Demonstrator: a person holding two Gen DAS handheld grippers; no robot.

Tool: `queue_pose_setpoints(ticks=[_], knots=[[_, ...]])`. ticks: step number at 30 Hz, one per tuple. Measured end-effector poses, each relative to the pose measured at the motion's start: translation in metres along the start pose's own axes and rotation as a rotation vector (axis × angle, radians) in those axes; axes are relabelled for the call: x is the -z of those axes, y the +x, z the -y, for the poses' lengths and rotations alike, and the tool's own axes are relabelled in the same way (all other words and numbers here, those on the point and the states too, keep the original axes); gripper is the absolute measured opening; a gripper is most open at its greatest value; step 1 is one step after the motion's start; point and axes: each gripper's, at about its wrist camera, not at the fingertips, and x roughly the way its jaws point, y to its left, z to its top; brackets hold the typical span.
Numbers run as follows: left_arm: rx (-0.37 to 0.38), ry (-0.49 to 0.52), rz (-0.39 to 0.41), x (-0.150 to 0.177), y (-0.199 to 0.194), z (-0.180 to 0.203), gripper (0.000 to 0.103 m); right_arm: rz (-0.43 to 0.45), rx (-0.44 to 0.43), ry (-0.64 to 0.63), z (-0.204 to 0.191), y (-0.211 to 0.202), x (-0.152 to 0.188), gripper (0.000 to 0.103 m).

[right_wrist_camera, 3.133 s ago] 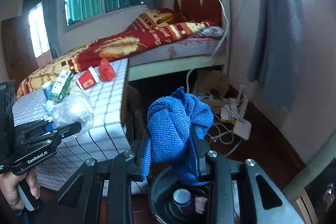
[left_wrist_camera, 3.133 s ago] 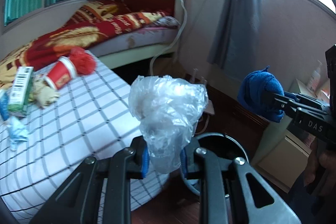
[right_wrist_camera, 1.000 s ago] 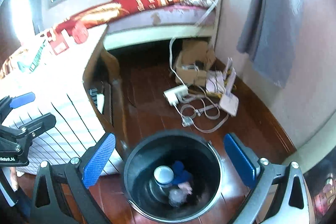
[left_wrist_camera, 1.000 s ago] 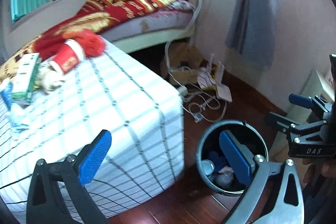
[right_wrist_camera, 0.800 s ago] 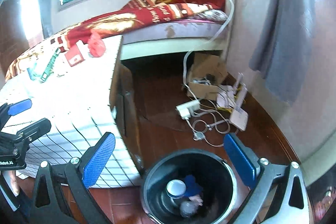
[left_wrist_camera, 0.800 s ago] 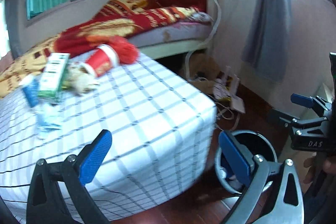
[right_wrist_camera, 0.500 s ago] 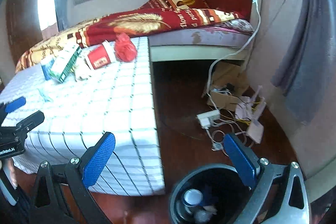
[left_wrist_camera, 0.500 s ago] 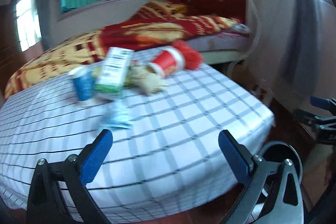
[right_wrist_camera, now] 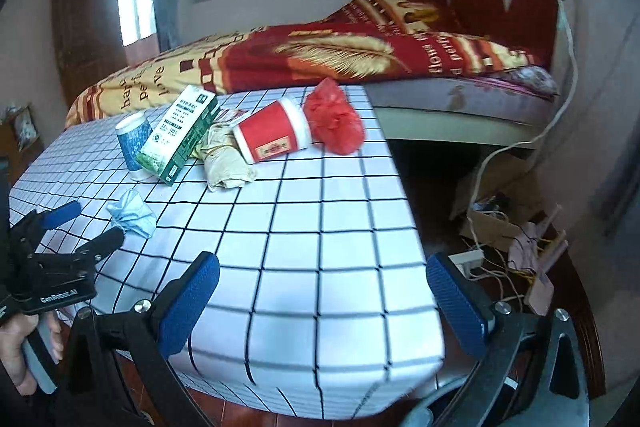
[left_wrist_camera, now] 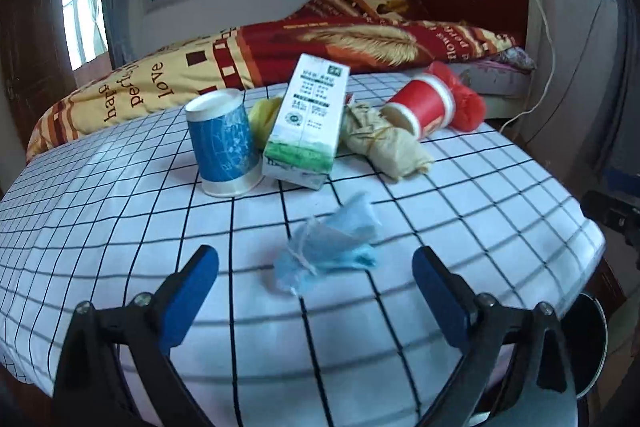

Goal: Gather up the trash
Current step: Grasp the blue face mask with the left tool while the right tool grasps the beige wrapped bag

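Observation:
A crumpled light blue face mask (left_wrist_camera: 328,243) lies on the checked tablecloth (left_wrist_camera: 460,195), just ahead of my open, empty left gripper (left_wrist_camera: 316,291). Behind it stand a blue paper cup (left_wrist_camera: 222,143), a green and white carton (left_wrist_camera: 310,119), a beige wrapped bundle (left_wrist_camera: 384,143), a tipped red paper cup (left_wrist_camera: 420,107) and a red plastic bag (left_wrist_camera: 464,95). My right gripper (right_wrist_camera: 324,295) is open and empty over the table's near right corner. In the right wrist view the mask (right_wrist_camera: 134,213) lies between the left gripper's fingers (right_wrist_camera: 60,215).
The black trash bin's rim (left_wrist_camera: 592,339) shows low at the table's right edge. A bed with a red and yellow blanket (right_wrist_camera: 320,55) stands behind the table. Cables, a power strip (right_wrist_camera: 464,259) and a cardboard box (right_wrist_camera: 500,199) lie on the floor at right.
Both grippers dropped their loads, the plastic bag and the blue cloth, into the bin, then swung left from the bin to the table. My left gripper has come close to the blue mask.

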Motion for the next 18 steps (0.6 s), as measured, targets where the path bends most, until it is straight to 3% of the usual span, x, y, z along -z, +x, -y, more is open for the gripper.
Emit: queue_pose_setpoints(ticks=[3,6,8,11,13,18], knots=[[0.017,-0.009,-0.041,-0.005,0.018,-0.005,0.093,-0.018,-0.016,-0.018,-0.006,0.018,-0.009,0.103],[0.053,0.005,-0.087,-0.008,0.033,-0.005,0.080,-0.029,-0.031,-0.033,-0.013,0.034,-0.020,0.103],[0.075,0.017,-0.103,-0.007,0.038,-0.004,0.060,-0.034,-0.041,-0.040,-0.016,0.043,-0.026,0.103],[0.111,-0.003,-0.105,-0.003,0.038,-0.008,0.047,-0.040,-0.062,-0.050,-0.023,0.056,-0.037,0.103],[0.125,-0.017,-0.091,-0.002,0.036,-0.013,0.029,-0.047,-0.083,-0.060,-0.031,0.065,-0.044,0.103],[0.115,-0.092,-0.049,-0.004,0.027,-0.040,0.029,-0.084,-0.127,-0.100,-0.055,0.094,-0.060,0.103]])
